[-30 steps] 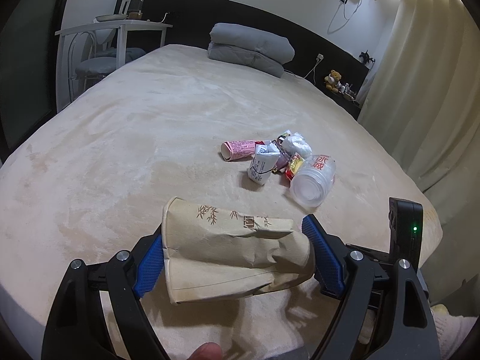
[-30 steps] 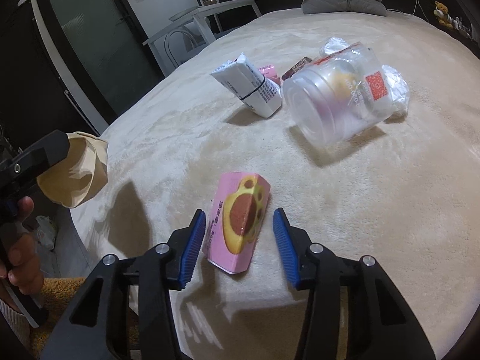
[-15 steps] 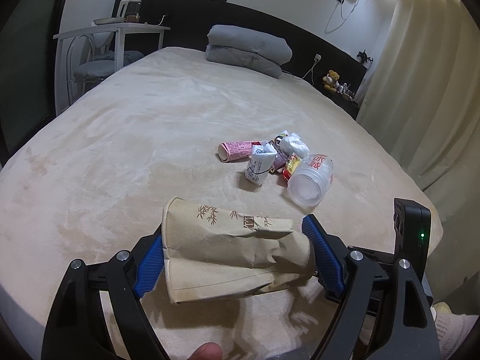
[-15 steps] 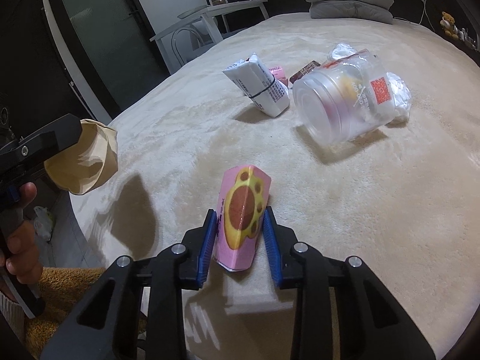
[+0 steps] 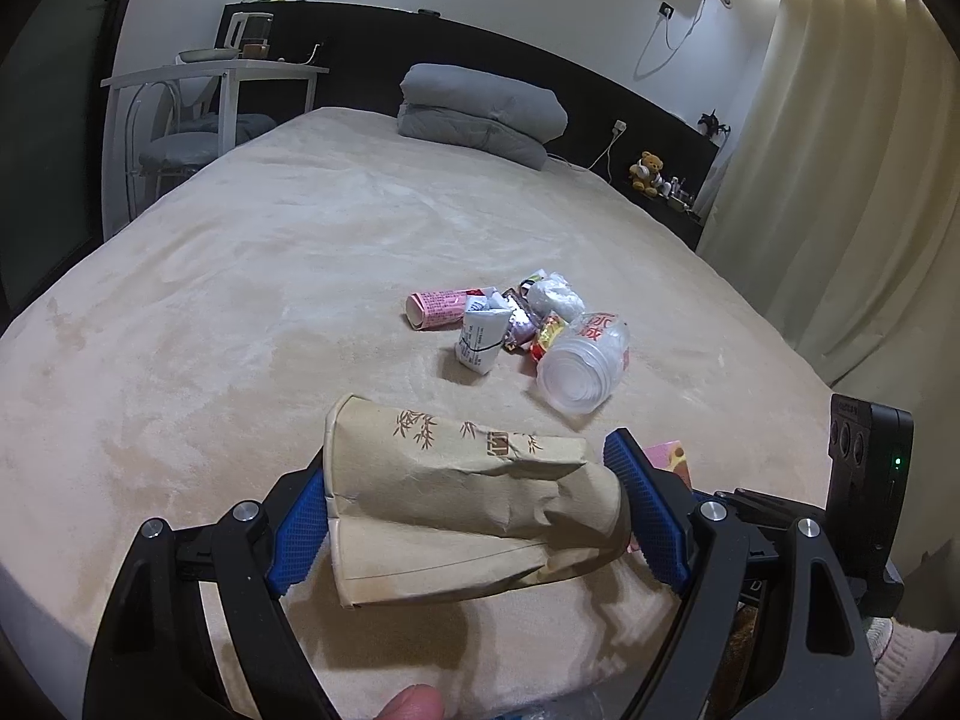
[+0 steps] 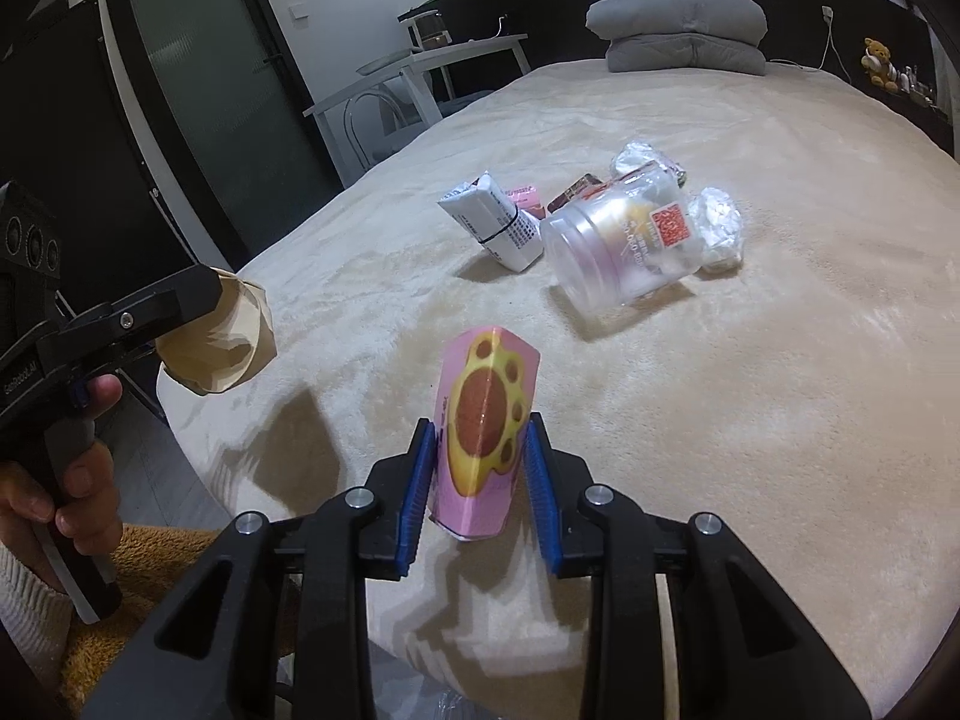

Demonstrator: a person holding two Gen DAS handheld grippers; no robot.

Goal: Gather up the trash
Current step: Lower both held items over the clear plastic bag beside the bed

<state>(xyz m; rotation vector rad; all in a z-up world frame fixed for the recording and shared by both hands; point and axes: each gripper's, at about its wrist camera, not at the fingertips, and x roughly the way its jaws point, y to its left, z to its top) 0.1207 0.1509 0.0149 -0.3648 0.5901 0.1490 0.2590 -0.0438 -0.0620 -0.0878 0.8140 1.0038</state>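
- Your right gripper was clamped on the pink carton, its blue pads pressed against both sides, and the carton was tilted above the near edge of the bed.
- Your left gripper was closed around the crumpled brown paper bag, held crosswise between the pads over the same near edge; in the right wrist view the bag's open mouth faced the carton, with a gap between them.
- The rest of the trash lay in a cluster toward the middle of the bed: a clear plastic jar on its side, a white carton just beside it, a pink tube behind, and crumpled wrappers touching the jar.
- A folded grey quilt sat at the far edge of the bed.
- A white table stood off the far left corner.
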